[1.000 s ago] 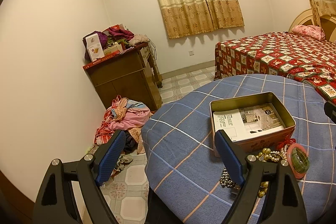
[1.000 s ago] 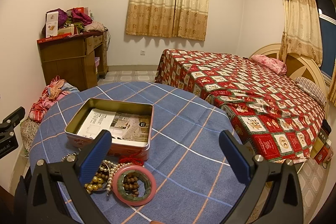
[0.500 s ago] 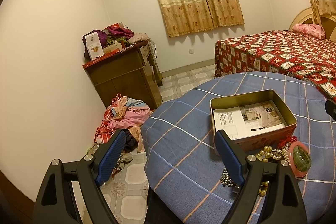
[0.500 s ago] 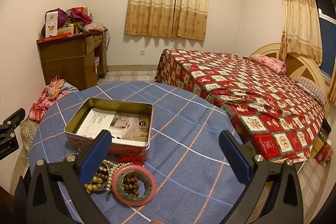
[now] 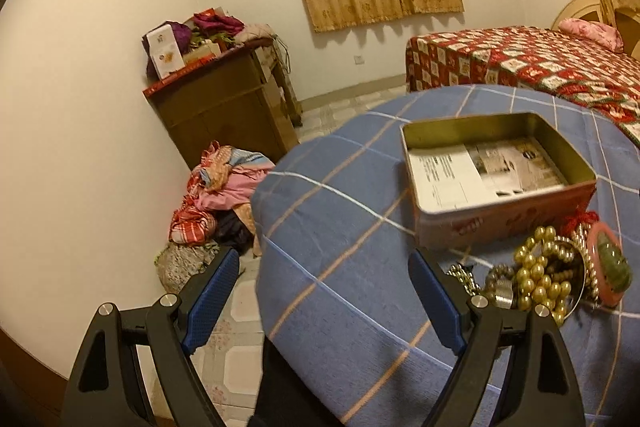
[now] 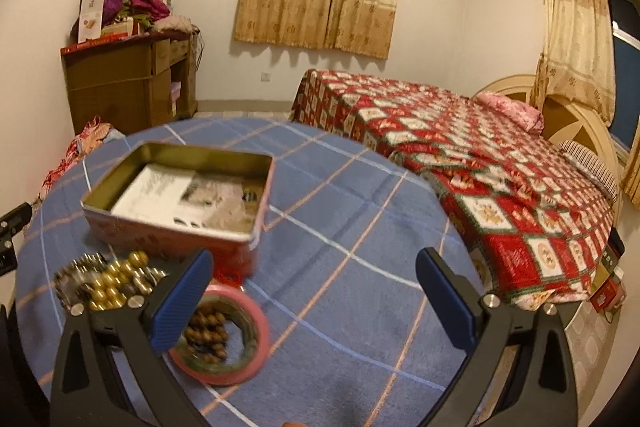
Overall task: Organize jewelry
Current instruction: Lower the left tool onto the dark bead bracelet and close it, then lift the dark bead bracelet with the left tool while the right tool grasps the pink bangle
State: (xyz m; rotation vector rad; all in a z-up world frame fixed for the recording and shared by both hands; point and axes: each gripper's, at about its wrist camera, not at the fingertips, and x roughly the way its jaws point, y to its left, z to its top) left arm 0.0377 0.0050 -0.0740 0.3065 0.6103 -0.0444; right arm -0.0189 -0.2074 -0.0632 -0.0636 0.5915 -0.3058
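Blurred in both views, most of all the right wrist view. Printed sheet (image 5: pixel 480 175) lining the tin (image 5: pixel 504 223): columns of text and small pictures, nothing legible. Raised pattern on the tin's red side wall, smeared, unreadable. White box (image 5: pixel 163 54) on the wooden cabinet (image 5: pixel 228 107): an orange picture on its face, its small print too fine to make out.

Jewelry pile (image 5: pixel 536 279) just in front of the tin on the blue checked tablecloth (image 5: pixel 340 227): gold beads, pearl strands, a silver piece, tangled and hard to separate. Pink bangle (image 6: pixel 224 337) beside the pile, with brown wooden beads (image 6: pixel 206 327) inside its ring; near edge of the bangle covered by the left finger of the right gripper (image 6: pixel 312 299). In the left wrist view, bangle seen edge-on near the frame's right side, part of the pile hidden behind the right finger of the left gripper (image 5: pixel 324 287).

Both grippers spread wide, holding nothing, hanging above the near edge of the table. Black edge of the left tool cut off at the far left of the right wrist view.

Against half a second ago: both cameras lower and closer, tin and pile larger in frame, bangle now partly between the right gripper's fingers, spread of both unchanged.
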